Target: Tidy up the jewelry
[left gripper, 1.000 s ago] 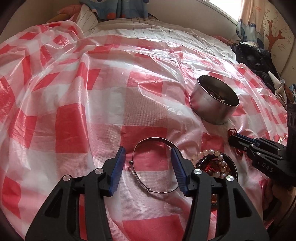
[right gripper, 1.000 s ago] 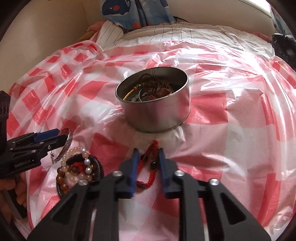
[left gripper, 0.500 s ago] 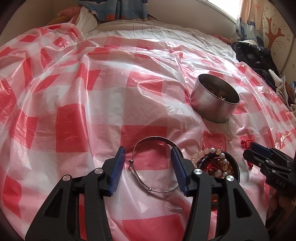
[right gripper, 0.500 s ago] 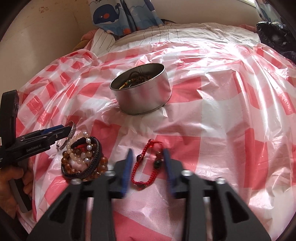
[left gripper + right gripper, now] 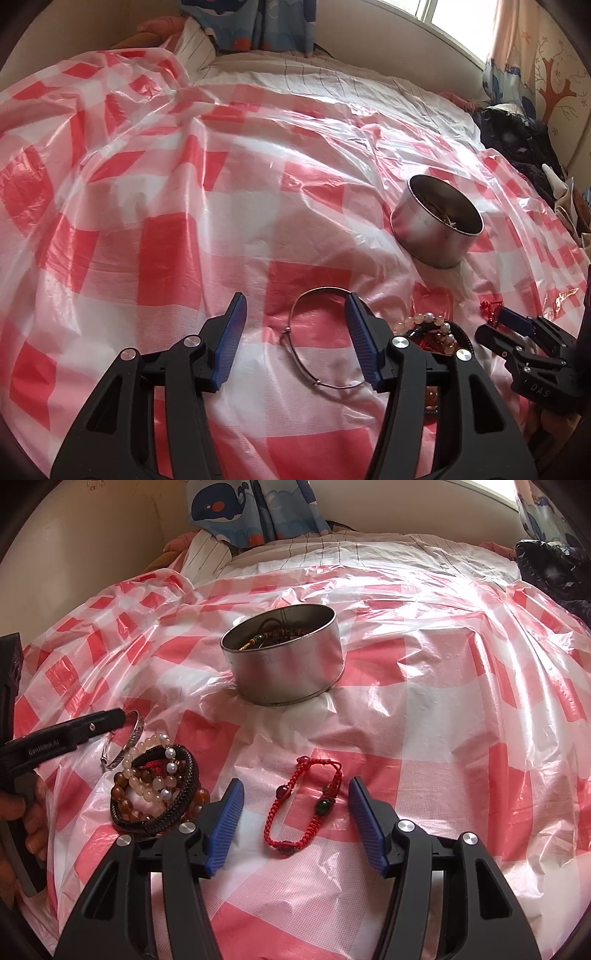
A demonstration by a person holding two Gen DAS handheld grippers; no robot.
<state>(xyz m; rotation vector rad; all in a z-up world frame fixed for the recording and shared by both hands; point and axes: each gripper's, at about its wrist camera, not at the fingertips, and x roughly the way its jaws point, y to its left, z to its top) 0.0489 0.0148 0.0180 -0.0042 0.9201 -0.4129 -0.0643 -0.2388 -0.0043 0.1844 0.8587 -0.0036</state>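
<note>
My right gripper [image 5: 295, 781] points down at a red braided bracelet [image 5: 271, 814] that lies flat on the sheet. Its jaws are opening, one each side of the bracelet, not touching it. My left gripper [image 5: 294, 299] hovers over a thin silver bangle [image 5: 325, 289]. Its jaws are opening slightly and the bangle lies loose between them. A round metal tin [image 5: 291, 672] with several pieces inside stands beyond both. A pile of bead and cord bracelets [image 5: 155, 786] lies between the grippers. In the left wrist view, the right gripper [image 5: 495, 325] is low at the right.
A red-and-white checked plastic sheet [image 5: 184, 221] covers the bed. Striped bedding [image 5: 295, 74] and a whale-print curtain [image 5: 255, 506] lie beyond it. Dark clothes [image 5: 517, 136] are heaped at the far right. A hand [image 5: 22, 812] holds the left gripper [image 5: 120, 716].
The right gripper has opened, let go of the red bracelet and drawn back from the tin. The bracelet now lies flat between its jaws. The left gripper stays over the bangle.
</note>
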